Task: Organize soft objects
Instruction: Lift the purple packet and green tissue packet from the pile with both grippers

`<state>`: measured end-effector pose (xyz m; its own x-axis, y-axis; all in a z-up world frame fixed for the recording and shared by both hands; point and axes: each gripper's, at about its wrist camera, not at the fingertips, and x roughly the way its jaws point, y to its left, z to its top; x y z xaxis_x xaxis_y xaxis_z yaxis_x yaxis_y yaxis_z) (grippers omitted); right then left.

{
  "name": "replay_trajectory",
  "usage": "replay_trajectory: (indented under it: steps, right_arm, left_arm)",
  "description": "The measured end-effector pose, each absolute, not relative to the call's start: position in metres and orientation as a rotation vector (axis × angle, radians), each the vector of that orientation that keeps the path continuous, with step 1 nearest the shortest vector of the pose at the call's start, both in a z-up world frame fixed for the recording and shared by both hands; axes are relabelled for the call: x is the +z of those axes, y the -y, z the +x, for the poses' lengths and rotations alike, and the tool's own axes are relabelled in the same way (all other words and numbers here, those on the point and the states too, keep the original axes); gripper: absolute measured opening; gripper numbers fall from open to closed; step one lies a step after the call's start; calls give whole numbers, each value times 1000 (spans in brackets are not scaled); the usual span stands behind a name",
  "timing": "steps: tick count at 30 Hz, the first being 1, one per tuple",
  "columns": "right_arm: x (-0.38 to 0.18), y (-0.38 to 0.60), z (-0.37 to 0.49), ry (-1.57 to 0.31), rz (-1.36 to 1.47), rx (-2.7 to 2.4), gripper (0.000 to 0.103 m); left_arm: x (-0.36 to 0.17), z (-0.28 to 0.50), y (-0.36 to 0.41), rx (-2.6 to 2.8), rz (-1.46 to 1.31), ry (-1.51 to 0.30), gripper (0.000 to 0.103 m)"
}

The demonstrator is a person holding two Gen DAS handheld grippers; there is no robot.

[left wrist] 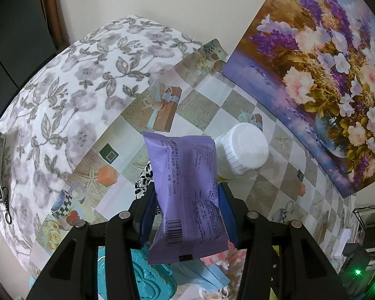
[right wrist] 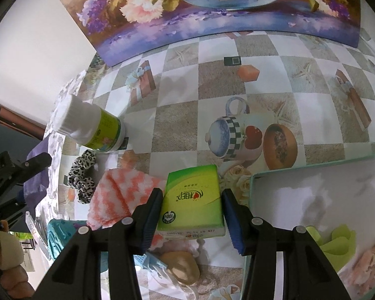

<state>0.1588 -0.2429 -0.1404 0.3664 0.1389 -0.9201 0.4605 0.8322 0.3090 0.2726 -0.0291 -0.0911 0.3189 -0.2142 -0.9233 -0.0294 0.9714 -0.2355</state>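
The left claw point(left wrist: 187, 210) is clamped on a purple packet point(left wrist: 187, 195), which sits between its blue pads, up off the table point(left wrist: 212, 105). Just past the packet, to its right, stands a white bottle point(left wrist: 242, 150). The right claw point(right wrist: 192, 207) is clamped on a green tissue pack point(right wrist: 192, 200). To that claw's left lie a pink striped sock point(right wrist: 117, 200) and a spotted hair tie point(right wrist: 83, 180). To its right is an open box point(right wrist: 312, 200).
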Motion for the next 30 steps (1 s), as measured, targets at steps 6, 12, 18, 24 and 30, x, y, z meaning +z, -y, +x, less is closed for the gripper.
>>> replay_trajectory:
  steps: [6,12,18,24,30]
  right_arm:
    - [-129,243,158,-1172,585,-212,51]
    - [-120,245,158,-1151,583,-212,51]
    - [-117,247,155,-1151,590,-216,51]
    - [-106,255,146,-1126,634,-212,51]
    - [-84,264,130,-1077,676,-223,51]
  left_arm:
    - [-90,272,29,-125,-227,-1243,50]
    - [-88,271,30,-127,-227,-1238,50]
    - [-81,269,33,-136,-229,-1235,50]
    - [-70,260,40,-144,-206,-1229,50]
    - [-57,242,51,-190,-199,-1231,50]
